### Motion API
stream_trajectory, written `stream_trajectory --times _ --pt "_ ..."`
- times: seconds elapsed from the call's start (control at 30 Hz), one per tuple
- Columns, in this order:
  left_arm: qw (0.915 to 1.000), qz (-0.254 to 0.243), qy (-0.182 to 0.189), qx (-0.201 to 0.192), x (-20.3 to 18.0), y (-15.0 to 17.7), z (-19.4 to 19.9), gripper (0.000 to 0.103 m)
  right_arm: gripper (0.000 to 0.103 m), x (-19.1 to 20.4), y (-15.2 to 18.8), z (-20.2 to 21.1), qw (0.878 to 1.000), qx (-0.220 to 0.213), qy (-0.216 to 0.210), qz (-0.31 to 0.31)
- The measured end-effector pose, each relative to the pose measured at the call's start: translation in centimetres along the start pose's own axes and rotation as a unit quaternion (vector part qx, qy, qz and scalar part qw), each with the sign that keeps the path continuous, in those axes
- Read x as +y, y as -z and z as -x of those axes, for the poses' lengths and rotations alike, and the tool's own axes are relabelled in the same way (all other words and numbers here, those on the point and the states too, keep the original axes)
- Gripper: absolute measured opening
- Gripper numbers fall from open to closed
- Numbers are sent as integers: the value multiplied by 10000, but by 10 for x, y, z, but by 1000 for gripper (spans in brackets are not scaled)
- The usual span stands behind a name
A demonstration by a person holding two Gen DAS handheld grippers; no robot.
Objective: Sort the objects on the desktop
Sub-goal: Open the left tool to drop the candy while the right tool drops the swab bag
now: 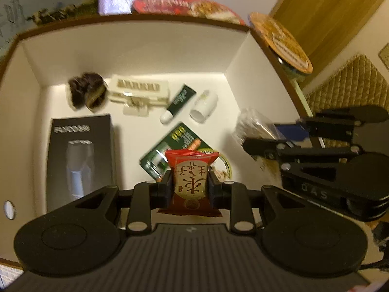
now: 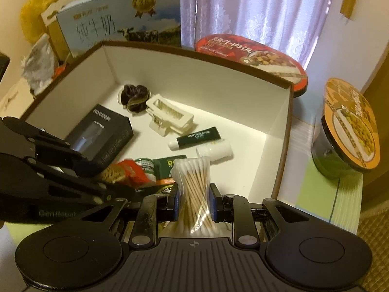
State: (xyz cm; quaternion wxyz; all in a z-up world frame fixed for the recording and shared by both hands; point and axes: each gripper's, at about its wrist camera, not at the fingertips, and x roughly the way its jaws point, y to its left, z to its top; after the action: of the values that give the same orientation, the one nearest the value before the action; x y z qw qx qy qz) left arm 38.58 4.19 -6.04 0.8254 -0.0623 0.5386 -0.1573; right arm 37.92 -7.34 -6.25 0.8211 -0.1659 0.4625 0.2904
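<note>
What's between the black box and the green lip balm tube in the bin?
The cream hair claw clip lies between the black box and the green lip balm tube, with bare white floor on either side. The right wrist view shows it best.

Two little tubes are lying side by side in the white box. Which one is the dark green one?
The lip balm tube, dark green with a white cap, nearer the white hair clip. The other tube beside it is entirely white and lies closer to the box's right wall.
</note>
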Motion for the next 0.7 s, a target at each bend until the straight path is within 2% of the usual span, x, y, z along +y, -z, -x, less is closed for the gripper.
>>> stream_trajectory --times 0.13,0.3,0.7 --pt "9998 -39 -67 184 -1 -1 -10 24 20 1 0 -4 9998 100 -4 169" --pt "9999 -50 -86 124 -1 -2 -9 34 21 0 1 -8 9995 166 -31 279" --pt "9994 -109 -321 -36 5 -4 1 38 21 6 3 -15 9978 276 80 601"
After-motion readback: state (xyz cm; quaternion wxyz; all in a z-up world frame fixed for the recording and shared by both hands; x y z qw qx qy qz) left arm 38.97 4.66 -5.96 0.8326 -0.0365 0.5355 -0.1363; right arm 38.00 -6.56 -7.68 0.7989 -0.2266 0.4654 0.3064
